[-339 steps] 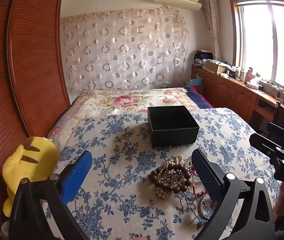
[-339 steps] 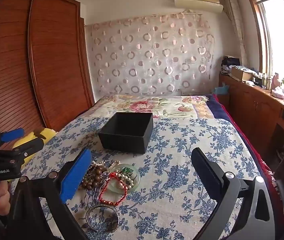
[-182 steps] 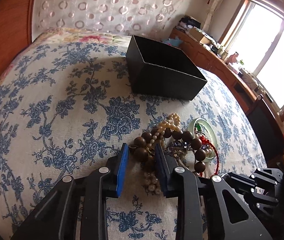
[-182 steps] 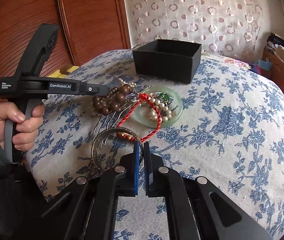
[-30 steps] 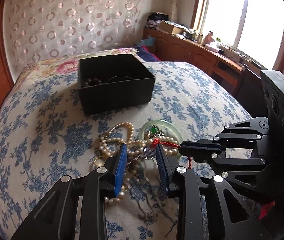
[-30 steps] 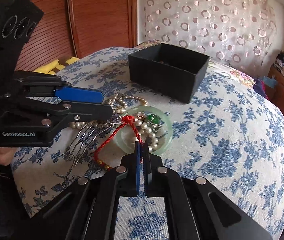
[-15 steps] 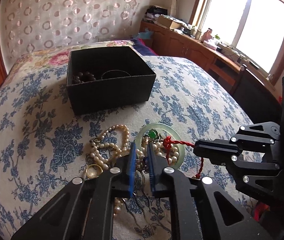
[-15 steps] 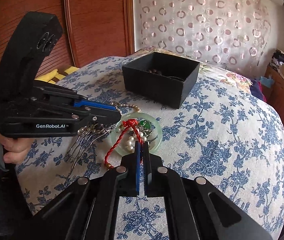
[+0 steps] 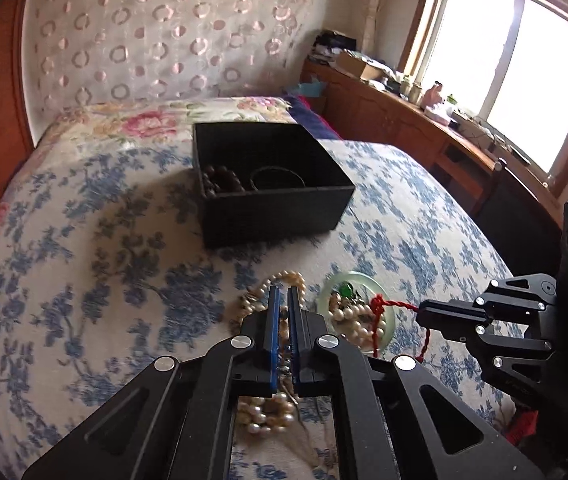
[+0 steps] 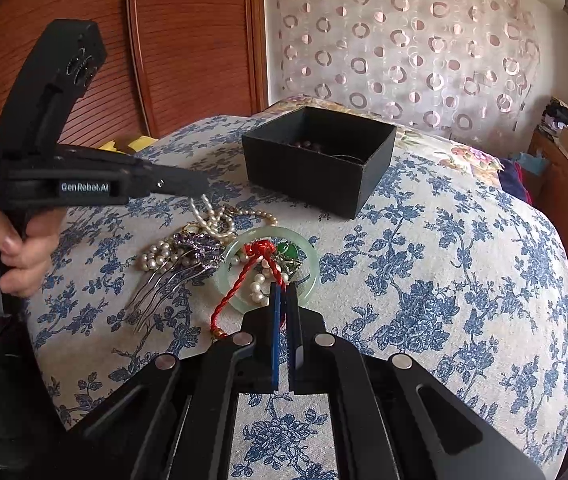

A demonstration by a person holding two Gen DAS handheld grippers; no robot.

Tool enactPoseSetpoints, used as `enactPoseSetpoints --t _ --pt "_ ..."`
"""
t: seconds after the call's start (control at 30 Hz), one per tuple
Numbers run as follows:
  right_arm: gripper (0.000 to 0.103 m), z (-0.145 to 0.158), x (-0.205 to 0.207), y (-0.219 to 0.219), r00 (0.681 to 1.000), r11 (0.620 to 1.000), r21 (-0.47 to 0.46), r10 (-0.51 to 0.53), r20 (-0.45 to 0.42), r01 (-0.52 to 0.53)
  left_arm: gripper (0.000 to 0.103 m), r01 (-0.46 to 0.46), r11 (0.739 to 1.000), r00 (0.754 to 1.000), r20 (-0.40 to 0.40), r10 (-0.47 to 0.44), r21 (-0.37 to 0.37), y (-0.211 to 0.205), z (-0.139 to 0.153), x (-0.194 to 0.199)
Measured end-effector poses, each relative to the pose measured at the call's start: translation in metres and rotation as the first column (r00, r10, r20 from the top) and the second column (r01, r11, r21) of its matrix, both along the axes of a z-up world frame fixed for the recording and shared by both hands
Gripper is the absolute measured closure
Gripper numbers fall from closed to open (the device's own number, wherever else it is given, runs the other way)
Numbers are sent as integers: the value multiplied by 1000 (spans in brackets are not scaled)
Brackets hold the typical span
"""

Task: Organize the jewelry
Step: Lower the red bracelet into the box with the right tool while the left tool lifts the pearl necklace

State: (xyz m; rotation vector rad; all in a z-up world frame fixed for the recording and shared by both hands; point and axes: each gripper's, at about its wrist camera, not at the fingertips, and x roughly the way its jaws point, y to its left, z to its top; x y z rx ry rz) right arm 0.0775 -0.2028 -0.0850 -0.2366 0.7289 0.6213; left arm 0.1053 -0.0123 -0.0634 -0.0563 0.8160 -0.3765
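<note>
Black cardboard box [image 10: 320, 160] stands open on the blue-floral bedspread [image 10: 444, 280], holding dark wooden beads [image 9: 220, 182] and a bangle [image 9: 278, 178]; remaining jewellery lies in a heap just in front of it; left gripper [image 9: 283, 294] has just been closing and now pinches a pearl necklace [image 10: 208, 216], strands lifted off the cloth; right gripper [image 10: 283, 290] is clamped on a red cord bracelet [image 10: 244, 276], draped across a pale jade bangle [image 10: 312, 260]; a silver hair comb [image 10: 172, 276] lies beside it.
</note>
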Motion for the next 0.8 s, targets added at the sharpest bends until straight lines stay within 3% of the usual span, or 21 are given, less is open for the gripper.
enactPoseSetpoints --t 0.8 --pt "100 47 35 6 996 1000 21 -12 91 10 100 -32 999 978 207 24 34 5 91 19"
